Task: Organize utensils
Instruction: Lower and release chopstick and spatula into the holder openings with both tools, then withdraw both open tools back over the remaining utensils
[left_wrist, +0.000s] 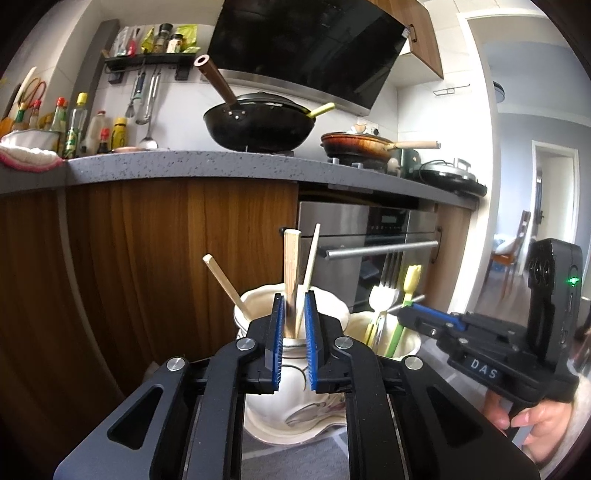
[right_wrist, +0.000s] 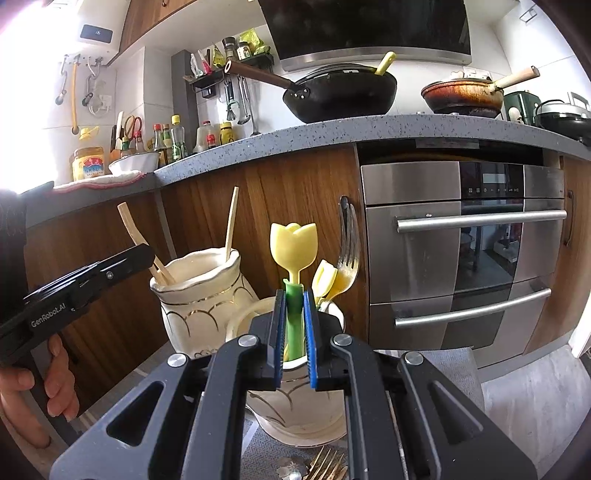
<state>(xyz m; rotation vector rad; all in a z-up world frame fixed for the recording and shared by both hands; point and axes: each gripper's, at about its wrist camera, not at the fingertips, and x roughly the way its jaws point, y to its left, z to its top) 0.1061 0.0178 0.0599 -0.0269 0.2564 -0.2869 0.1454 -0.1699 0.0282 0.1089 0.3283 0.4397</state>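
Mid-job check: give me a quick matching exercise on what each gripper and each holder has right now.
Things:
1. left gripper
2. right gripper
3. left vase
4. right vase

States:
A. holds forks and tulip-handled utensils
B. around a green stem with a yellow tulip top
C. holds chopsticks
D. around a thick wooden stick

Pairs: 1-D, 2-B, 3-C, 4-A

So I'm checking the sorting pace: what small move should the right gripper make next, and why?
Probably release: the right gripper holds the tulip-shaped yellow utensil with a green handle upright, its handle already down inside the cream ceramic cup with the forks.
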